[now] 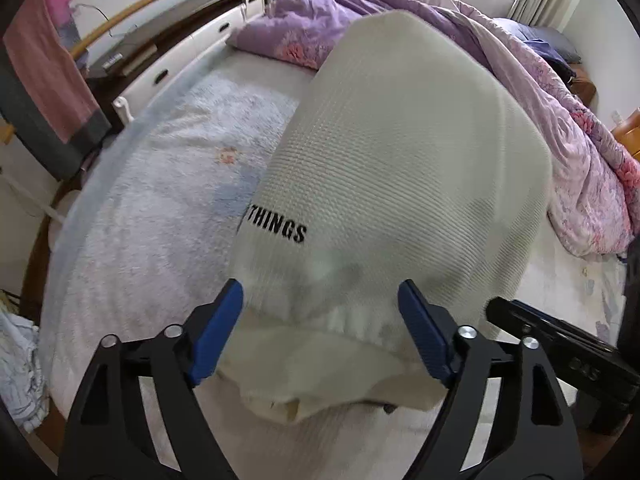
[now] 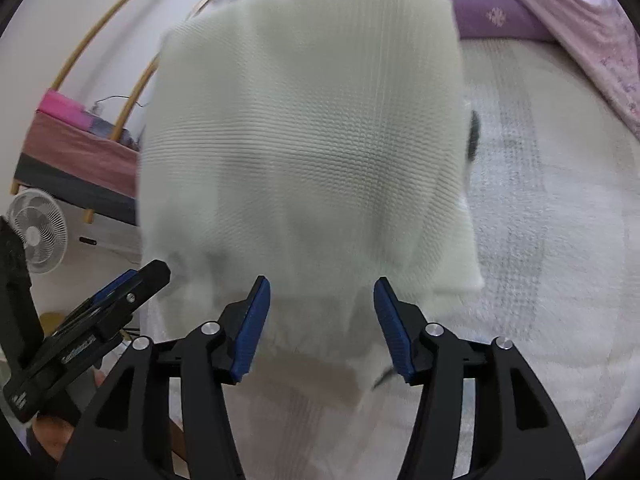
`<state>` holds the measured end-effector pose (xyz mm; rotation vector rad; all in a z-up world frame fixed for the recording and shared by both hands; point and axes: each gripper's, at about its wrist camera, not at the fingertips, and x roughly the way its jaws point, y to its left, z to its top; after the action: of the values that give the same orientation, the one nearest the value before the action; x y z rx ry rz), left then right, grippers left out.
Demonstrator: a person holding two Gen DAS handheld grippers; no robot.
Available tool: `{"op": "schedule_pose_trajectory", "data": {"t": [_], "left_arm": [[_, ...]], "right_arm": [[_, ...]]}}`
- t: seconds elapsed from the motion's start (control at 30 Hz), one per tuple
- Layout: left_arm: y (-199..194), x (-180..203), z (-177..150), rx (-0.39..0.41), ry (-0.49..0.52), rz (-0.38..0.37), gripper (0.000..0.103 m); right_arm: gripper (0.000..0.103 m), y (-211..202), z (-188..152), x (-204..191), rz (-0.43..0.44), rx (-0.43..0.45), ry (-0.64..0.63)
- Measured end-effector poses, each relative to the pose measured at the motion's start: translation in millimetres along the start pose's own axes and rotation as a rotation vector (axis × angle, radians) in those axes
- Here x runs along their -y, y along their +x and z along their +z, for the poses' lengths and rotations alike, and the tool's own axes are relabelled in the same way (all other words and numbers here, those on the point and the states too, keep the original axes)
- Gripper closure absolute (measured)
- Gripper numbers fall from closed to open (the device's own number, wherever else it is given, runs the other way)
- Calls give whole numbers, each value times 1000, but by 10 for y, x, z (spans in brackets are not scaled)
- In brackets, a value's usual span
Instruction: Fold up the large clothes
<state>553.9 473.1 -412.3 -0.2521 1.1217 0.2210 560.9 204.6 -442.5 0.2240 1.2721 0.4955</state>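
A white waffle-knit sweater (image 1: 400,152) with black lettering "THINGS" fills the middle of both views; it also shows in the right wrist view (image 2: 312,140). It drapes downward onto the bed, its ribbed hem near the grippers. My left gripper (image 1: 322,312) is open, blue pads either side of the hem, not pinching it. My right gripper (image 2: 322,308) is open as well, with the sweater's lower edge between its jaws. The right gripper's body shows at the right edge of the left wrist view (image 1: 560,356), and the left gripper at the lower left of the right wrist view (image 2: 92,320).
The bed has a pale fluffy blanket (image 1: 160,184) and a heaped purple-pink quilt (image 1: 540,92) at the far side. White drawers (image 1: 192,52) and a pink towel (image 1: 52,60) stand left. A small white fan (image 2: 36,232) sits on the floor.
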Motion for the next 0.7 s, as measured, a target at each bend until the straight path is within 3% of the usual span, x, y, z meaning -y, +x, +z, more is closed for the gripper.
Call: {"op": "schedule_pose_trajectory", "data": {"t": [0.13,0.3,0.53,0.7], "left_arm": [[-317,253,-129,50,31,24,19],[-682,740,-335,92,73,48,17],[-1293,1525,-726,171,100,85,14],[-1771,2152,-1111,208,112,55,14]], "right_arm": [[43,-249,-112,-22,-7,36,-34],[30,-599,-279,-65,16,90,-57],[25,-1429,-658,394,43,170,-49],[23,-2124,-932,684,43,232,-66]]}}
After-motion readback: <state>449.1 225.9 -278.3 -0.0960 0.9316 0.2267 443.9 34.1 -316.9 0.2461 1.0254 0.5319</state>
